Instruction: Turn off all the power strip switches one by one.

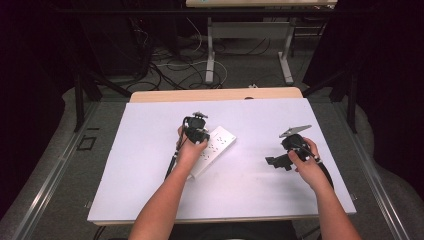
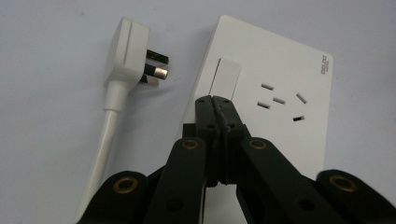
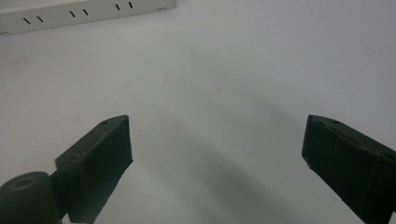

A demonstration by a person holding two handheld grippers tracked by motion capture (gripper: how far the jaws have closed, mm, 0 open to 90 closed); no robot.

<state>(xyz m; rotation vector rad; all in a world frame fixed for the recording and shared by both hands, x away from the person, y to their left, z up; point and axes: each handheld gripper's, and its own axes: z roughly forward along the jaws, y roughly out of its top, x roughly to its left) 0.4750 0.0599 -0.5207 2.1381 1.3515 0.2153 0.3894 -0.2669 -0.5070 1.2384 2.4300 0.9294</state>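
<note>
High view first: a white board (image 1: 150,165) covers the table, and at its centre lies a white power strip (image 1: 214,149), flat, its long axis running from about seven o'clock to one o'clock. The left gripper (image 1: 196,131) stands over the strip's upper left part, pointing down at it, with the hand wrapped round it and its cable trailing back toward seven o'clock. At three o'clock from the strip, well apart from it, the right gripper (image 1: 276,162) hovers above bare board, its jaws pointing toward nine o'clock.

Left gripper view, from the left: a white plug (image 2: 127,49) lies on the board just beside the strip, not inserted. Its three metal pins point toward three o'clock at the strip's edge, and its cord (image 2: 103,144) runs off toward six o'clock. Next comes the left gripper (image 2: 215,100), jaws pressed together with nothing between them, tips on or just over the strip (image 2: 275,60) at the lower end of its white rocker switch (image 2: 225,78); contact cannot be told. Socket slots (image 2: 280,100) sit at three o'clock from the tips.

Right gripper view: the right gripper (image 3: 217,140) has its jaws spread wide over bare board, holding nothing. The strip's edge (image 3: 84,14) crosses at eleven o'clock.
</note>
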